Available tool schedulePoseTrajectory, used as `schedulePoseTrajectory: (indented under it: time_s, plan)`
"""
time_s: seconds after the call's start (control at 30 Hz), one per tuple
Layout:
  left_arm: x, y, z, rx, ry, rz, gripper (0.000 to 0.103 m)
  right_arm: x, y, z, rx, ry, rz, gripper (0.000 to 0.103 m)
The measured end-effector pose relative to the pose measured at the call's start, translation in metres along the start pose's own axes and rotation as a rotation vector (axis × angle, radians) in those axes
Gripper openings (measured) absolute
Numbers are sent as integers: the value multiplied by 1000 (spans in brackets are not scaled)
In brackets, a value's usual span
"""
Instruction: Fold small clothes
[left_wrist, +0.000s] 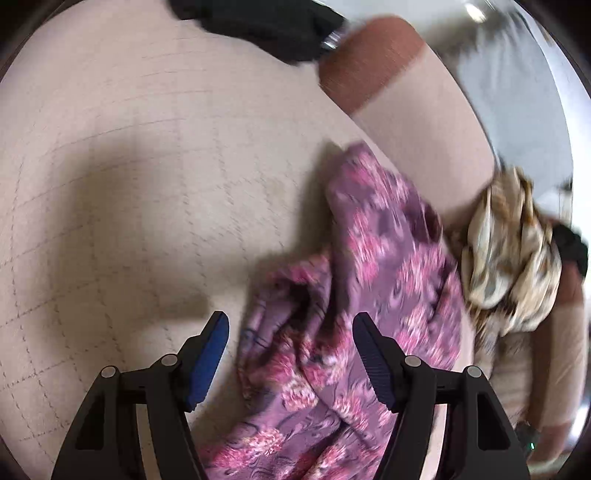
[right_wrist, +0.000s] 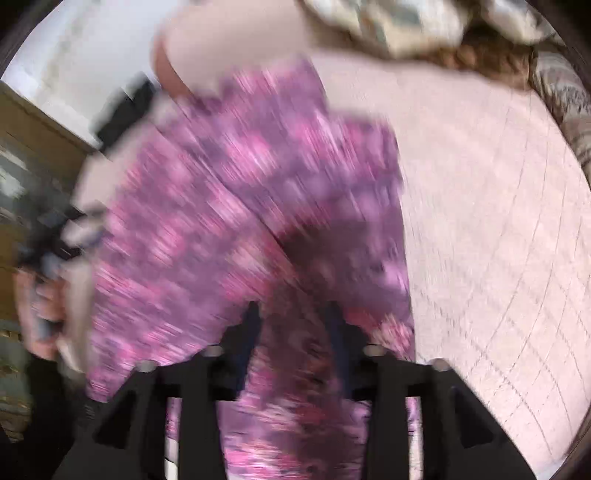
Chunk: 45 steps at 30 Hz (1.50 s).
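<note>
left tool (left_wrist: 291, 354) wide — floral cloth (left_wrist: 373, 280) between | right tool (right_wrist: 291, 325) blurred — grip on cloth unclear | left view only: brown-cream garment (left_wrist: 506, 258)

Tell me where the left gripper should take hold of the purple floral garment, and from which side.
Grip the bunched fold of the purple floral garment lying ahead between the open fingers of the left gripper. Come straight forward and down: the cloth is raised and wrinkled there, so an edge probably stands clear of the beige surface.
</note>
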<state>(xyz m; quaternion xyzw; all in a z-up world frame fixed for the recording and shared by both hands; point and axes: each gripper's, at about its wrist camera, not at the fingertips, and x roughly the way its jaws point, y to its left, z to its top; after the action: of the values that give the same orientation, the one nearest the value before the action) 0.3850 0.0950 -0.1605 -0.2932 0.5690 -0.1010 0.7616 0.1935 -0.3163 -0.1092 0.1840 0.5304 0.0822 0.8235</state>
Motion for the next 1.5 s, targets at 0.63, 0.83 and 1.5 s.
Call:
schedulePoseTrajectory:
  time_s: [0.63,0.83,1.5]
  plan:
    - [56,16,30,-236,119,-190,32,216,174,240,-186,204,267,67]
    - [49,23,27,-260,88,-148,7,275,204,249,-214,278,211,53]
    - [19,69,25,-485,9,-163,10,285,190,257,-168,194,93,17]
